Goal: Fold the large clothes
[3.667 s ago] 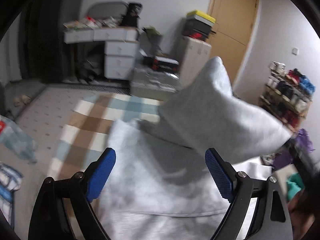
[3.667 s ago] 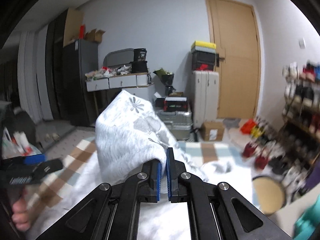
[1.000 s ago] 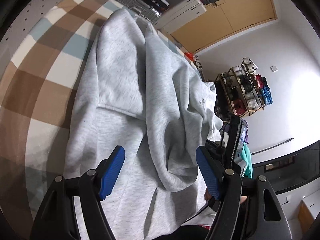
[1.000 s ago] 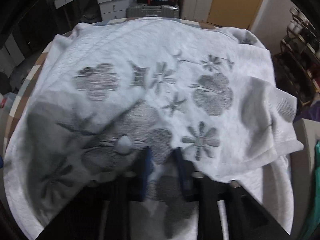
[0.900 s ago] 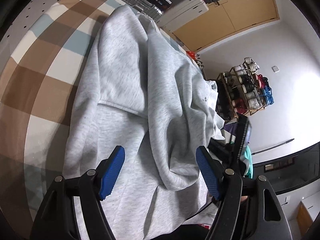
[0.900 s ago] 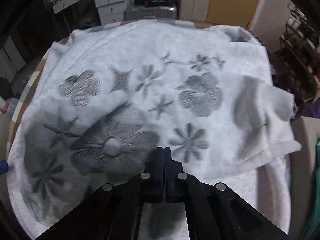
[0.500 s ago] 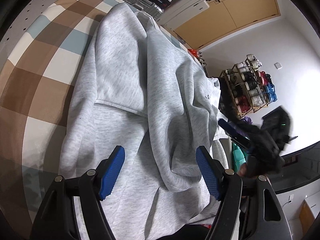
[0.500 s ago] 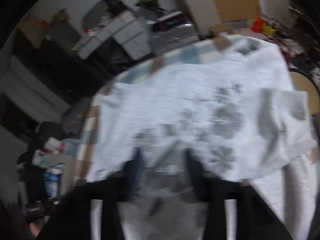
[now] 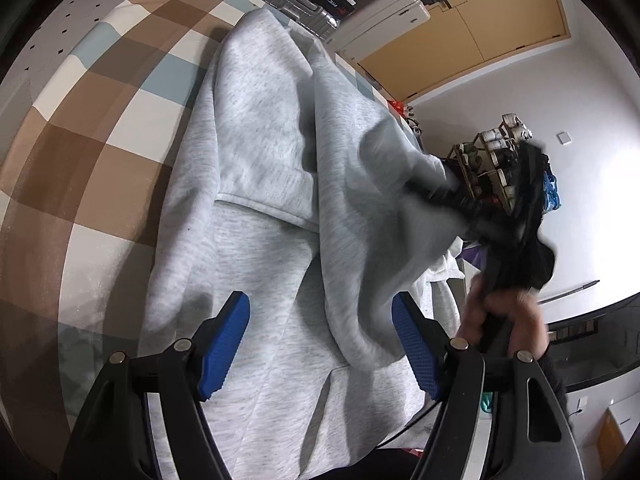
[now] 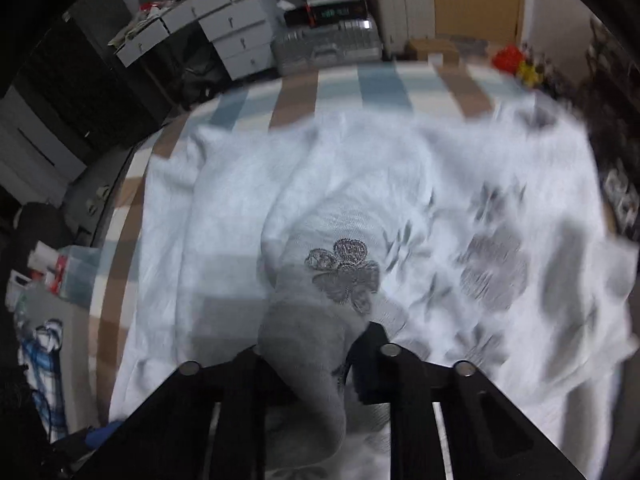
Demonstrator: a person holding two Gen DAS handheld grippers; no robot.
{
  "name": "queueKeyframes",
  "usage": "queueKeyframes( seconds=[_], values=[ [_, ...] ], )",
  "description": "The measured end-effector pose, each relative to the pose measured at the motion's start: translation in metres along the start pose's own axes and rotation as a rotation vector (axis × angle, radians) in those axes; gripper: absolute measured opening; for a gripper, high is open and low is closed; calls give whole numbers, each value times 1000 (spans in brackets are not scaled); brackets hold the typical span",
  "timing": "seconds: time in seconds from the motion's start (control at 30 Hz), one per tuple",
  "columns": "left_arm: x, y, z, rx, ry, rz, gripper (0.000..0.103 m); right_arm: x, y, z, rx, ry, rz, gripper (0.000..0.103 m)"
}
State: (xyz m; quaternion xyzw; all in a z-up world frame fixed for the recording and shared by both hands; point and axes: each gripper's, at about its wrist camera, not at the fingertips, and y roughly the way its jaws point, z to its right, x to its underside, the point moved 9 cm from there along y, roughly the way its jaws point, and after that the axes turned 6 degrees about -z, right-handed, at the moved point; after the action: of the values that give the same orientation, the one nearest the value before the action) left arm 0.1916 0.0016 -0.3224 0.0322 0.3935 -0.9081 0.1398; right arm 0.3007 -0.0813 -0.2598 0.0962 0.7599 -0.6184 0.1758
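Item: grey sweatshirt (image 9: pixel 280 208) — spread over the checked bed cover (image 9: pixel 100 140), flower print visible in your right wrist view.

Your left gripper (image 9: pixel 320 344) hovers over it, jaws wide apart, holding nothing.

Your right gripper (image 10: pixel 312 356) — jaws clamped around a bunched fold of the sweatshirt, lifted at its right side; that view is blurred.

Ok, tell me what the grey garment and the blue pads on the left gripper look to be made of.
Grey garment: soft heathered knit, probably cotton fleece, matte, with a ribbed hem and embroidered flowers. Blue pads on the left gripper: likely rubber or moulded plastic, matte, with a fine grid texture.
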Motion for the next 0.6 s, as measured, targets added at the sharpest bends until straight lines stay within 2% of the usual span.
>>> queueKeyframes(
  seconds=[0.07, 0.17, 0.23, 0.27, 0.3, 0.37, 0.5, 0.6],
  values=[
    [-2, -2, 3, -7, 11, 8, 69, -42, -27, -16, 37, -77, 109, 12],
    [-5, -5, 5, -41, 40, 31, 69, -78, -66, -32, 124, -187, 250, 12],
    [-7, -5, 7, -72, 60, 43, 69, -98, -90, -33, 172, -202, 358, 12],
    [-7, -4, 7, -82, 67, 44, 69, -100, -98, -30, 169, -202, 408, 12],
    [-6, -4, 7, -87, 72, 41, 69, -98, -92, -30, 149, -205, 411, 12],
    [-4, -2, 6, -92, 74, 32, 69, -74, -69, -18, 136, -203, 357, 12],
    [-1, -2, 7, -90, 75, 28, 69, 17, -3, 18, 78, -161, 200, 13],
    [1, -1, 9, -101, 76, 36, 69, 76, 29, 34, -29, -87, 72, 15]
  ],
)
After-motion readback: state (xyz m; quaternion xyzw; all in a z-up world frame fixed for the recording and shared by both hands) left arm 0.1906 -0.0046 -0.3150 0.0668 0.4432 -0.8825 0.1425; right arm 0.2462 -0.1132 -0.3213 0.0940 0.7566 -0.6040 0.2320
